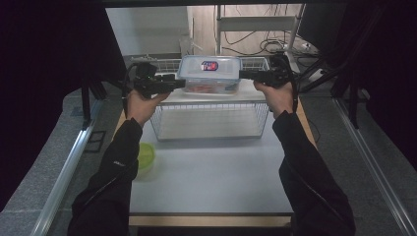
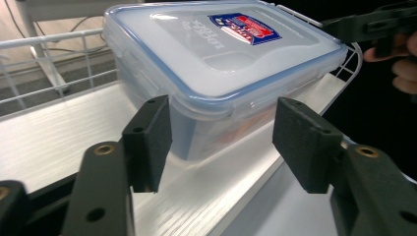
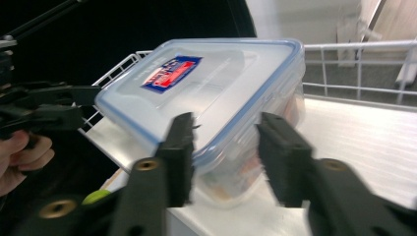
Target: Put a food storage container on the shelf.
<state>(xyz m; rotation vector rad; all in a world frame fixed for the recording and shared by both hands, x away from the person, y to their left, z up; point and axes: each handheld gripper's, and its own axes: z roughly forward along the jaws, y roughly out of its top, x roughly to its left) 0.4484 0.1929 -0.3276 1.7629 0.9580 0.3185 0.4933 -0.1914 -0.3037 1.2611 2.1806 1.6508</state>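
Two tongs met at one clear box (image 1: 209, 73) with a blue-rimmed lid. The left tongs (image 2: 221, 142) were spread, with the box's near corner between the pads, not touching. The right tongs (image 3: 223, 157) looked the same at the other end. The box sat on a white shelf (image 1: 172, 97) on top of a wire basket (image 1: 211, 120), at the far edge of the surface (image 1: 211, 172). I think the grab was not done yet; squeezing and lifting were left.
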